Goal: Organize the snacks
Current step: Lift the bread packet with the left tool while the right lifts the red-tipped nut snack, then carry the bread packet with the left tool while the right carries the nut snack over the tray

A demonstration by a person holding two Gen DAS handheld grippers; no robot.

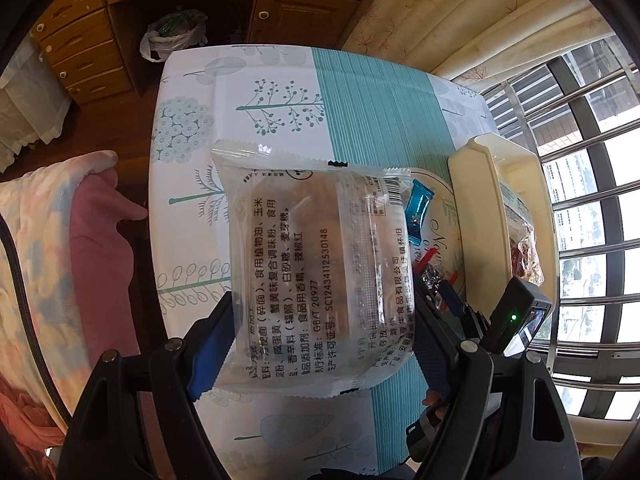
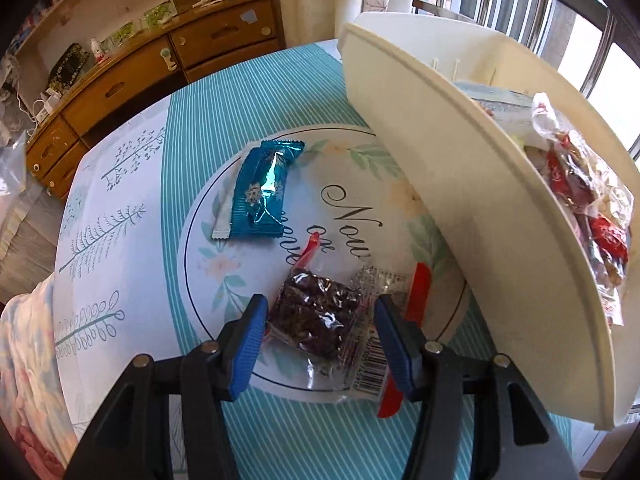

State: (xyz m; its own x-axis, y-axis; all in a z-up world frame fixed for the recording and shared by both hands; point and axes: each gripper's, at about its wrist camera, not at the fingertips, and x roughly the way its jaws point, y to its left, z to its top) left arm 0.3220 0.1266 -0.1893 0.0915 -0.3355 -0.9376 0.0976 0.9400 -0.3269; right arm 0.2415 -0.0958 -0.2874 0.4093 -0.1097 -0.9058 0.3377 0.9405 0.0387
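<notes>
Clamping a clear noodle-snack packet [image 1: 316, 264] between its blue pads, the left gripper [image 1: 320, 344] holds it above the patterned tablecloth [image 1: 192, 120]; only this view shows the packet's printed back. The right-wrist view alone shows the right gripper [image 2: 320, 344] with jaws apart, straddling a clear packet of dark snack [image 2: 320, 316] that lies on the round plate [image 2: 224, 200]; whether the pads touch it I cannot tell. Beyond it on the plate lies a blue foil bar [image 2: 262, 190]. Beside the plate stands a cream bin [image 2: 460, 216] holding red-wrapped snacks [image 2: 576, 184]. Farther off is a wooden dresser [image 2: 168, 68].
</notes>
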